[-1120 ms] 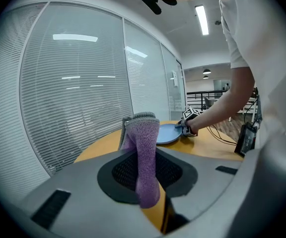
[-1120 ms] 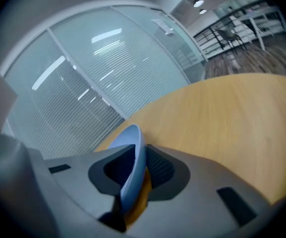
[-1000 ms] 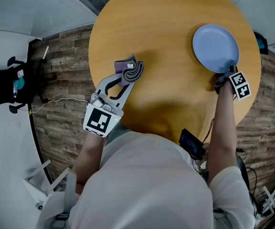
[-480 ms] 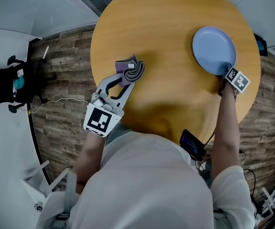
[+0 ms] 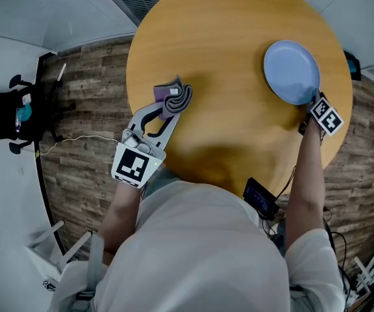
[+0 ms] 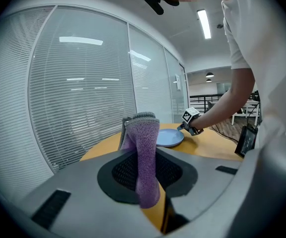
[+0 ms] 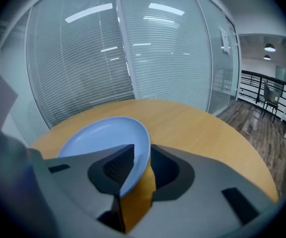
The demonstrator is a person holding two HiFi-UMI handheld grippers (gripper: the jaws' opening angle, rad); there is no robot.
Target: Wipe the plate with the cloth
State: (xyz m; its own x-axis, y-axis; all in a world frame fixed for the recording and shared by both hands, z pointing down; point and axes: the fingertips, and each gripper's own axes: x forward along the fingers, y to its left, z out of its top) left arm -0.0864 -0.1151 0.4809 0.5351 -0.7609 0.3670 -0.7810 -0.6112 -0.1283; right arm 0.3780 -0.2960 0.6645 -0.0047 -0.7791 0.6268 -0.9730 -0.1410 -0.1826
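A light blue plate (image 5: 291, 70) lies at the right side of the round wooden table (image 5: 226, 38). My right gripper (image 5: 311, 99) is shut on the plate's near rim, and the plate (image 7: 101, 140) fills the left of the right gripper view, its rim pinched between the jaws. My left gripper (image 5: 169, 108) is at the table's left edge, shut on a folded purple and grey cloth (image 5: 174, 94). The cloth (image 6: 144, 152) stands upright between those jaws. Far off in the left gripper view lie the plate (image 6: 169, 137) and the right gripper (image 6: 188, 126).
A black device (image 5: 260, 197) hangs by the table's near edge, close to the person's right arm. A black stand (image 5: 18, 116) is on the floor at the left. Window blinds (image 6: 78, 93) run behind the table. Bare tabletop lies between cloth and plate.
The right gripper and the plate's rim shifted a little toward the table's edge and back. The left gripper keeps the cloth in the same place.
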